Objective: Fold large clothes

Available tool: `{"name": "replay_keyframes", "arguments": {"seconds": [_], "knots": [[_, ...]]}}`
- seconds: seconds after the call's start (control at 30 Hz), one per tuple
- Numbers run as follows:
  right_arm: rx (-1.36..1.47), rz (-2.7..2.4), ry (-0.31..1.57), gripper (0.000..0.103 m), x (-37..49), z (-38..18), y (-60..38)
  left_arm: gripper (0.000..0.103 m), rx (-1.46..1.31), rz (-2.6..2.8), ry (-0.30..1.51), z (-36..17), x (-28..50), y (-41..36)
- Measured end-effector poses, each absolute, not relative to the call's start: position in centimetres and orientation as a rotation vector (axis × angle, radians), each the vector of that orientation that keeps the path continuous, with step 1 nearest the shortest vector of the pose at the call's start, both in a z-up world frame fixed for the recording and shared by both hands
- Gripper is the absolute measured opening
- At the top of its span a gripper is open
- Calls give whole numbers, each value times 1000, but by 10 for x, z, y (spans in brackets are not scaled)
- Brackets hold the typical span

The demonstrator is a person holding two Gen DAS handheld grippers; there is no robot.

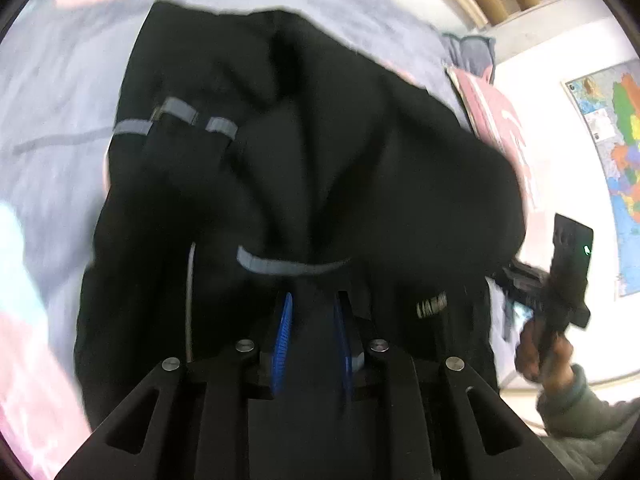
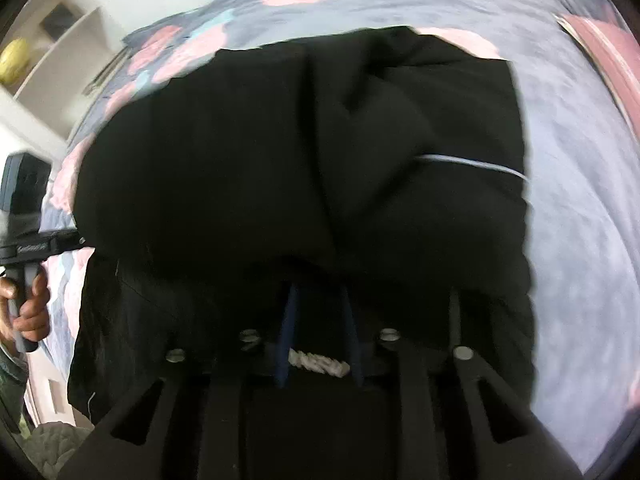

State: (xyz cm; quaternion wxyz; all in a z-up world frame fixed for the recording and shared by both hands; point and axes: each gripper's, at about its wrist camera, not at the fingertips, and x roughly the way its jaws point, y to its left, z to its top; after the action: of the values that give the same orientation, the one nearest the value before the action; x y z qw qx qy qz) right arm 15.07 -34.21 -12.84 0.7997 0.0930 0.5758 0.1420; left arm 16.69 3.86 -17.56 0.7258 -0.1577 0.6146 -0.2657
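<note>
A large black garment (image 1: 320, 160) with grey reflective strips hangs bunched over a bed; it also fills the right wrist view (image 2: 280, 160). My left gripper (image 1: 312, 300) is shut on a fold of the black garment, cloth pinched between its blue pads (image 1: 282, 332). My right gripper (image 2: 320, 292) is shut on another edge of the garment, its blue fingers (image 2: 288, 320) partly buried in cloth. The right gripper also shows from the side in the left wrist view (image 1: 560, 280), and the left gripper at the left edge of the right wrist view (image 2: 28, 208).
The bed has a grey sheet with pink flowers (image 2: 580, 200), (image 1: 60, 100). A pink pillow (image 1: 496, 120) lies at its head. A map (image 1: 616, 152) hangs on the white wall. White shelves (image 2: 60, 52) stand at the far left.
</note>
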Motion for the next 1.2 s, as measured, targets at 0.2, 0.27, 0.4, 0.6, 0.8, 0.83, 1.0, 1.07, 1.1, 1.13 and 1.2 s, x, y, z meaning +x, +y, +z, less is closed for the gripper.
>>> {"name": "replay_keyframes", "arguments": {"seconds": [0.2, 0.27, 0.4, 0.6, 0.8, 0.83, 1.0, 1.07, 1.1, 1.13, 1.2], "knots": [[279, 294, 1184, 44, 163, -77, -370, 22, -343, -534, 1221, -114, 168, 66], [314, 324, 1127, 60, 178, -54, -368, 23, -377, -563, 1127, -84, 178, 64], [336, 362, 1032, 65, 222, -13, -339, 58, -425, -640, 1003, -41, 218, 30], [216, 361, 1202, 65, 264, -51, -281, 58, -448, -744, 1270, -115, 256, -27], [152, 336, 1422, 66, 235, -174, -263, 39, -410, -573, 1426, -225, 230, -30], [146, 327, 1382, 68, 230, -178, -261, 39, -467, -566, 1390, -228, 228, -26], [102, 299, 1341, 72, 226, -168, -251, 39, -467, -582, 1344, -215, 221, -24], [101, 316, 1333, 73, 221, -152, -251, 39, -433, -600, 1328, -202, 211, -23], [107, 325, 1323, 73, 216, -141, -250, 39, -416, -607, 1321, -195, 206, -23], [118, 338, 1306, 73, 212, -132, -252, 39, -402, -608, 1314, -188, 200, -23], [133, 377, 1248, 73, 197, -108, -253, 40, -380, -624, 1310, -179, 188, -22]]}}
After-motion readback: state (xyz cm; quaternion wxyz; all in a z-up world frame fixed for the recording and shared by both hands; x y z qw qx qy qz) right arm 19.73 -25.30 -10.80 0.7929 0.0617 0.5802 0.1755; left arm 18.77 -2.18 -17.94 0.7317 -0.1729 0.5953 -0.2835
